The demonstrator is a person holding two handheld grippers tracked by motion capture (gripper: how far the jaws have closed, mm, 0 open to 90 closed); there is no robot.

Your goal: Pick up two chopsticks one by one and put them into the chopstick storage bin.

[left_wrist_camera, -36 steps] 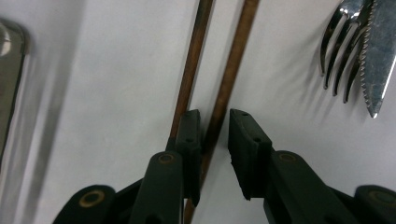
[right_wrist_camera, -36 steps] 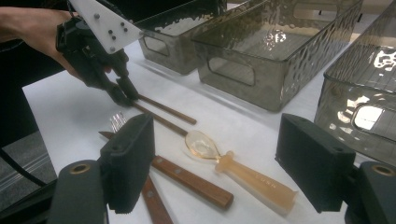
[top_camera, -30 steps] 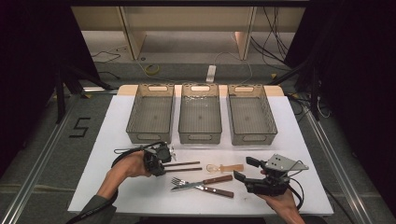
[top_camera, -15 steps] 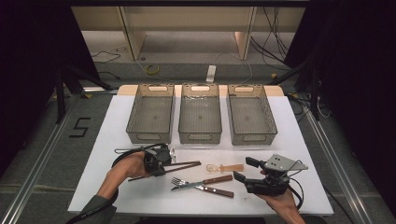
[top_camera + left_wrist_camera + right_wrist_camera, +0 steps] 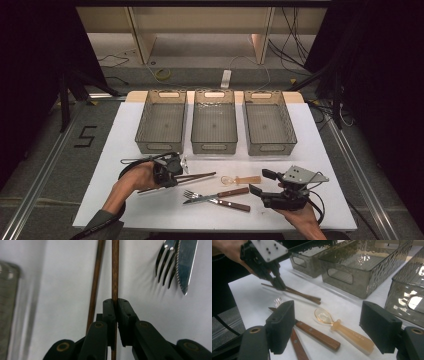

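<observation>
Closing over the last second, the left tool (image 5: 115,305) now pinches one chopstick (image 5: 115,270) near the table's (image 5: 125,200) front edge — right tool (image 5: 327,325) gapes empty. Floor marking "5" (image 5: 86,136).

The left gripper (image 5: 115,302) has its two black jaws pressed on one brown chopstick (image 5: 115,270). Left of this chopstick lies a second chopstick (image 5: 96,282); right of it, a fork (image 5: 166,262) and knife (image 5: 185,265).

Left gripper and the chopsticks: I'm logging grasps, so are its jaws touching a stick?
Touching. In the left gripper view the left gripper has its jaws shut on one chopstick; the other chopstick lies just beside.
</observation>
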